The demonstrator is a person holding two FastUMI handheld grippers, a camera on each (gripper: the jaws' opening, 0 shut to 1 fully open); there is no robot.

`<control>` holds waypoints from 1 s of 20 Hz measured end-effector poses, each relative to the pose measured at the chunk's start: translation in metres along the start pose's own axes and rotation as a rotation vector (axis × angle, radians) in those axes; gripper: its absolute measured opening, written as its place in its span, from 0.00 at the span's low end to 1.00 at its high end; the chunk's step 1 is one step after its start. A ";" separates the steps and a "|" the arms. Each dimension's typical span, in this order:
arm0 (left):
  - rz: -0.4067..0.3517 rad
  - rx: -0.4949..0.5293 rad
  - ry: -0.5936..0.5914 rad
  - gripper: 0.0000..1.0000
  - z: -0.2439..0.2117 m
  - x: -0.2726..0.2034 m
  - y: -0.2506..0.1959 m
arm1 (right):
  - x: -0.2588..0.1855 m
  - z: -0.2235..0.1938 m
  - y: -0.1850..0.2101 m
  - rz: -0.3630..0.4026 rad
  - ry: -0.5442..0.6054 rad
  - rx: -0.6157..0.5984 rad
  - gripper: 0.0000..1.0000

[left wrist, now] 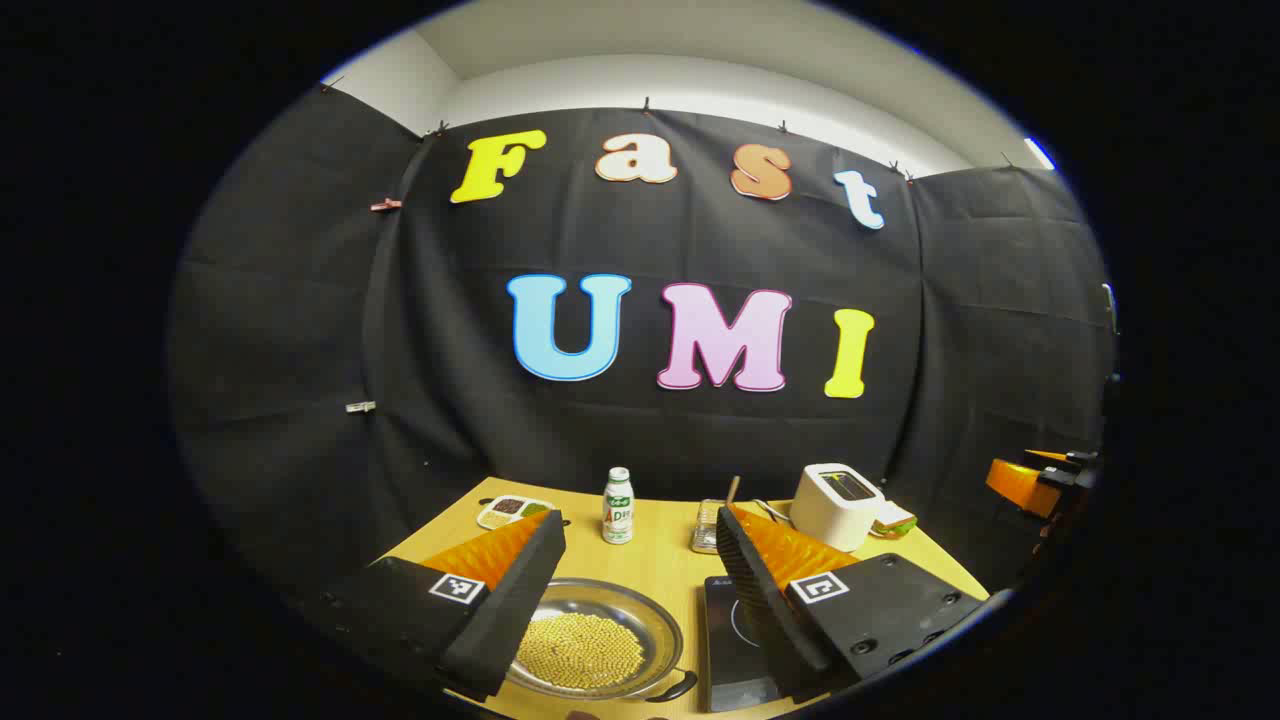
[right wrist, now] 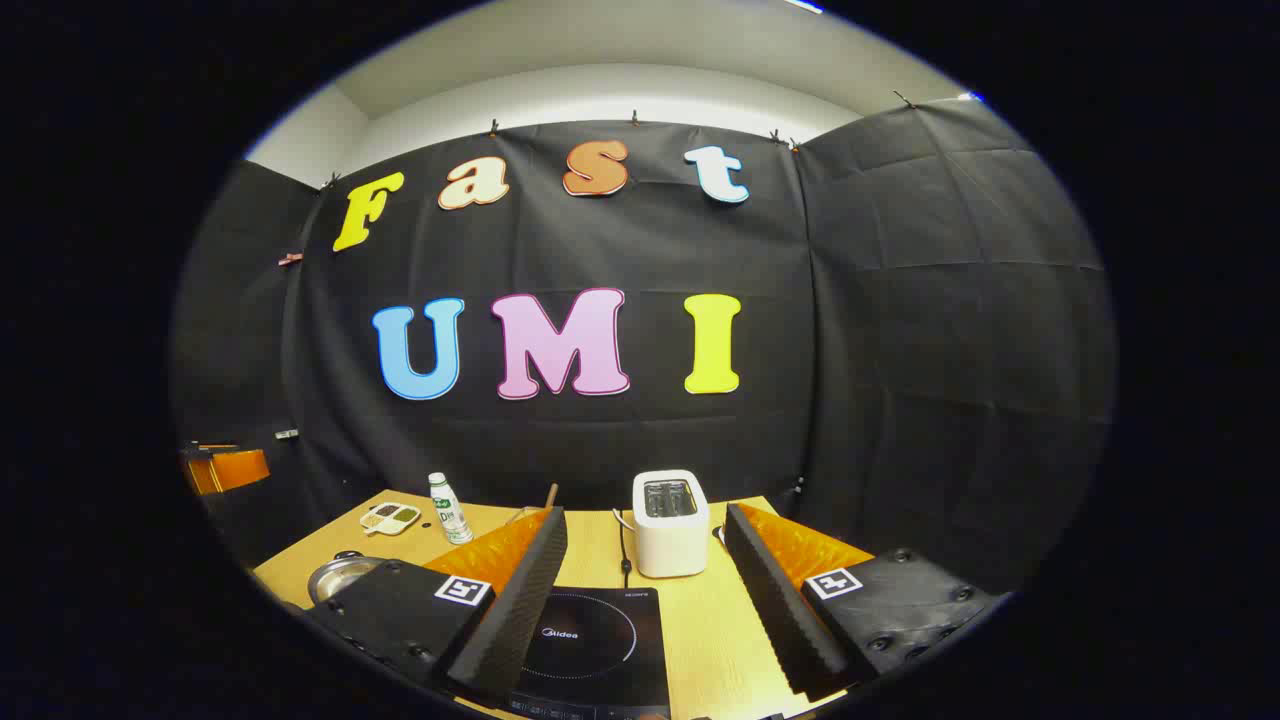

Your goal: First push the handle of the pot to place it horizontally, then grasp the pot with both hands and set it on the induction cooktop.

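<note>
- Left gripper [left wrist: 640,590] hovers with fingers spread apart above the pot [left wrist: 595,640] of yellow beans, just left of the induction cooktop [left wrist: 735,650]
- Right gripper [right wrist: 645,600] hangs likewise spread over the cooktop, toaster [right wrist: 670,522] behind

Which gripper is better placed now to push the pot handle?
Left, probably. The open left gripper hangs right above the pot, its handle close below. The right gripper faces the induction cooktop.

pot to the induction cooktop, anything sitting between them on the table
Nothing visible does. The pot sits right beside the induction cooktop with only bare table between them; the bottle and toaster stand farther back.
</note>
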State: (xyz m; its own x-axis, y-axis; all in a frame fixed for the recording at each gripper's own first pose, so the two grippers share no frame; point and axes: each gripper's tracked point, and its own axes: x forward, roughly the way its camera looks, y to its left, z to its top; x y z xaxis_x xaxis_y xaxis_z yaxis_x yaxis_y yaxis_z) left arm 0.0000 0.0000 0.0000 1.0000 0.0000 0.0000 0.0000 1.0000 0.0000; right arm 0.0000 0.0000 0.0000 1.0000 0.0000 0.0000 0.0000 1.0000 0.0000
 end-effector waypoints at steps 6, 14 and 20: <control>-0.032 -0.002 -0.018 0.95 0.001 0.009 0.015 | -0.005 0.005 0.012 -0.002 -0.015 -0.026 0.98; -0.029 -0.032 0.022 0.95 -0.010 0.005 0.042 | -0.019 0.018 0.038 0.007 -0.035 -0.077 0.98; -0.092 0.062 0.003 0.95 -0.002 -0.013 0.029 | -0.027 0.016 0.037 -0.022 -0.008 -0.075 0.99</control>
State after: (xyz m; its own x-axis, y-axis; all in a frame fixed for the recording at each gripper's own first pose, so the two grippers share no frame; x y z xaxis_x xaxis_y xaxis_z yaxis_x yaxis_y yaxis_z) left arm -0.0127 0.0291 -0.0018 0.9957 -0.0919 -0.0058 0.0921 0.9939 0.0613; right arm -0.0269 0.0371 0.0156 0.9997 -0.0215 0.0088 0.0221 0.9969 -0.0749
